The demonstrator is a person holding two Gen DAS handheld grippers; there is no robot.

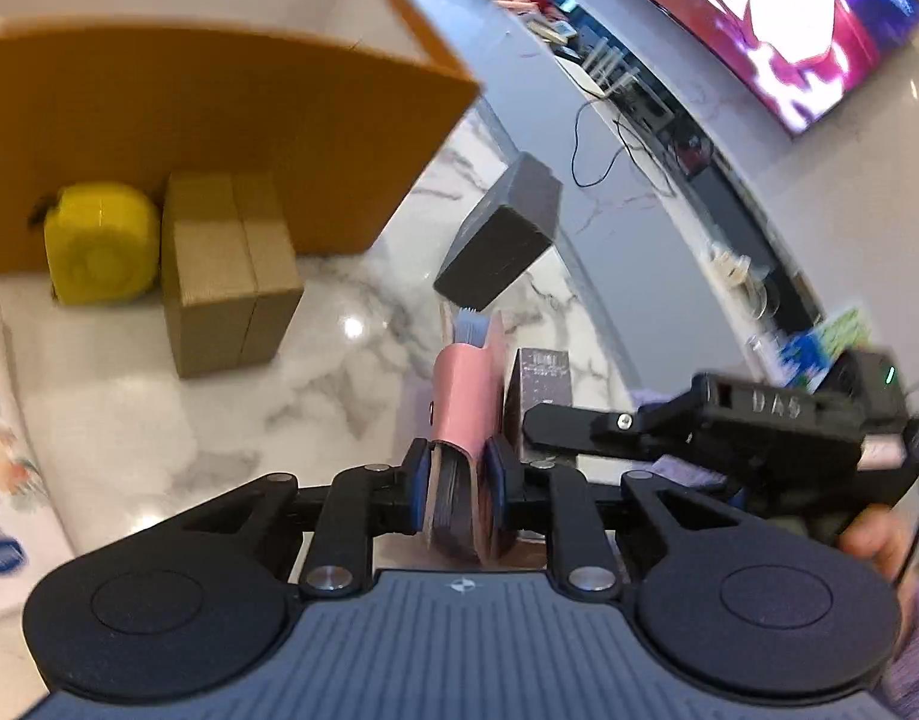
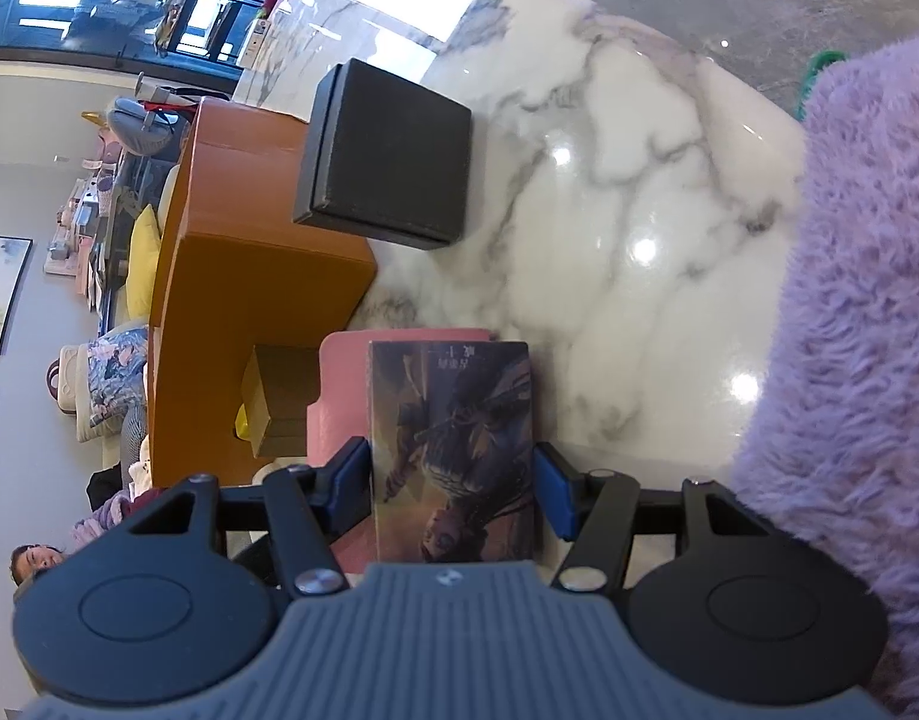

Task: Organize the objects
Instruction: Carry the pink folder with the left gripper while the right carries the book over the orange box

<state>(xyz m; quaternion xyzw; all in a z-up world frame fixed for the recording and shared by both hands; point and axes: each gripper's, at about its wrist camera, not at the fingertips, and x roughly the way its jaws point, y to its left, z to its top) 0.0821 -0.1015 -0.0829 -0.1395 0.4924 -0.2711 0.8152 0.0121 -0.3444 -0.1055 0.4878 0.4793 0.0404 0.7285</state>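
Nearest the left wrist camera, the left gripper (image 1: 456, 483) has its jaws pressed onto a pink notebook (image 1: 462, 396), pinching it by its lower end so that it stands on edge between the blue pads (image 1: 496, 477), above the marble table (image 1: 315, 384). Just to its right a small book (image 1: 540, 387) with a dark cover stands upright, and the right gripper (image 1: 531, 420) reaches in from the right side toward it. In the right wrist view that book (image 2: 453, 450) fills the space between the right gripper (image 2: 453, 480) jaws; both blue pads (image 2: 552, 495) sit at its edges and seem to pinch it, with the pink notebook (image 2: 339, 402) directly behind it. Farther out, a black box (image 1: 498, 240) lies on the table beyond the notebook. To the left stands a tall orange box (image 1: 219, 132), and against its wall sit a brown cardboard box (image 1: 228, 273) and a yellow round thing (image 1: 99, 249) side by side, touching. A fuzzy purple sleeve (image 2: 849, 300) covers the right edge of the right wrist view. Beyond the table a large screen (image 1: 777, 18) glows pink and white, blurred.
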